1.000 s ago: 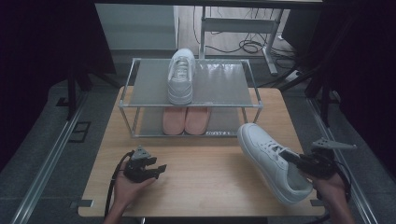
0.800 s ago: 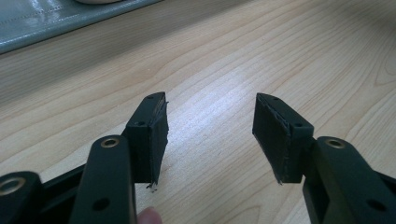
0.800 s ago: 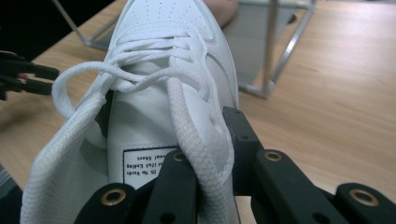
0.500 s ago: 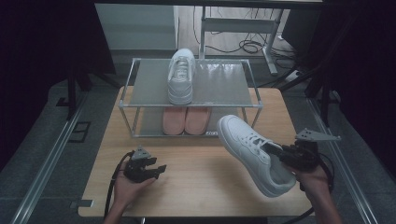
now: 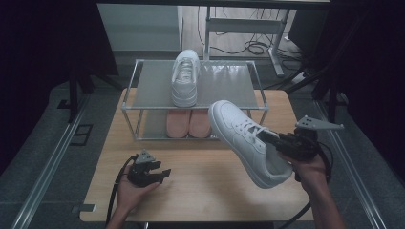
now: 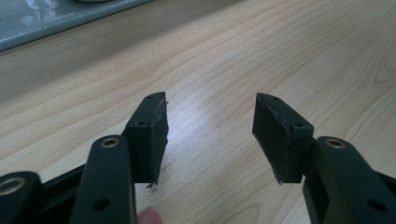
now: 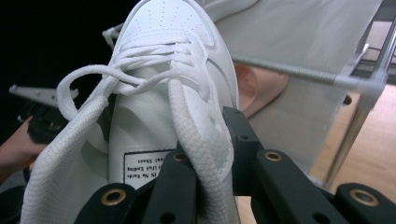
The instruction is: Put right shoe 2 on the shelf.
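Observation:
My right gripper (image 5: 274,142) is shut on the side wall of a white sneaker (image 5: 246,140), which hangs tilted above the table's right half with its toe toward the rack. In the right gripper view the jaws pinch the sneaker's (image 7: 154,93) collar beside the laces. A second white sneaker (image 5: 185,77) stands on the top shelf of the metal shoe rack (image 5: 136,109). A pair of pink shoes (image 5: 188,123) sits on the lower shelf. My left gripper (image 5: 160,174) rests low over the wooden table (image 5: 210,191) at the front left, open and empty (image 6: 210,135).
The rack's top shelf (image 5: 229,83) has bare room to the right of the sneaker on it. Table edges run along the front and both sides, with metal rails on the floor. A cable trails from each gripper.
My right gripper has lifted the white sneaker and carried it left toward the rack. The left gripper has stayed put.

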`<state>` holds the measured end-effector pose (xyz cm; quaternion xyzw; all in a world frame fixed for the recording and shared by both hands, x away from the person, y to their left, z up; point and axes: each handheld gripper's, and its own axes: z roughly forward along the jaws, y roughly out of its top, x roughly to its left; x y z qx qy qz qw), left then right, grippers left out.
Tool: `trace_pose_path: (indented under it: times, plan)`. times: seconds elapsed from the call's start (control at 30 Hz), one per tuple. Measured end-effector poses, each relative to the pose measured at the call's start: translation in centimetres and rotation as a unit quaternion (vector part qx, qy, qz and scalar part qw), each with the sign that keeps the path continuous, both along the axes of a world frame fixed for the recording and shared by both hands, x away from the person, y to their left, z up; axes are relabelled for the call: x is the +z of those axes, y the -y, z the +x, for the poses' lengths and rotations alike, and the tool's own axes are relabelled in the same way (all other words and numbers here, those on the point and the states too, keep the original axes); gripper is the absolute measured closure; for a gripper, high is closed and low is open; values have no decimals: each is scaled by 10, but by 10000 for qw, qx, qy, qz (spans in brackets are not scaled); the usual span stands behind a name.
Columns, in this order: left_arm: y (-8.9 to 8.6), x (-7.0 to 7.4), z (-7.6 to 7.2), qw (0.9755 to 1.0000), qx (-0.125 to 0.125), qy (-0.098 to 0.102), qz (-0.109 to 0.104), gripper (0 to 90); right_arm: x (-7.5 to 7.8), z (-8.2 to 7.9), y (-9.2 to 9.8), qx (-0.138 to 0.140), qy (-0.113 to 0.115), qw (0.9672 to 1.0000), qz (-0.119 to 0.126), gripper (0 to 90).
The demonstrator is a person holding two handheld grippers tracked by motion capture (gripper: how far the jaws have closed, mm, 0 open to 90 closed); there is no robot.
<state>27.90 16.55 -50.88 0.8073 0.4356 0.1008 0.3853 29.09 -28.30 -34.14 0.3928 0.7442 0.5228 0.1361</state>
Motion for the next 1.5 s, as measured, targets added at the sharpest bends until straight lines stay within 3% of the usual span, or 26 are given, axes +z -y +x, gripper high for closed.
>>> trace_pose_path:
  times: [0.27,0.47,0.8,1.13,1.5]
  plan:
    - [-1,0,1,10000,0,6,-27,459,22,26,-9,-162,146,9998,40,834]
    - [-1,0,1,10000,9,10,-45,459,29,43,-14,-253,108,9996,71,835]
    - [-1,-1,1,10000,-26,4,-21,459,50,81,-30,-552,-16,9984,-82,835]
    - [-3,-1,2,10000,-22,14,-26,459,62,116,-43,-962,-148,9952,-58,834]
    - [-4,-1,2,10000,-29,10,-8,459,66,153,-57,-1387,-370,9893,-246,832]
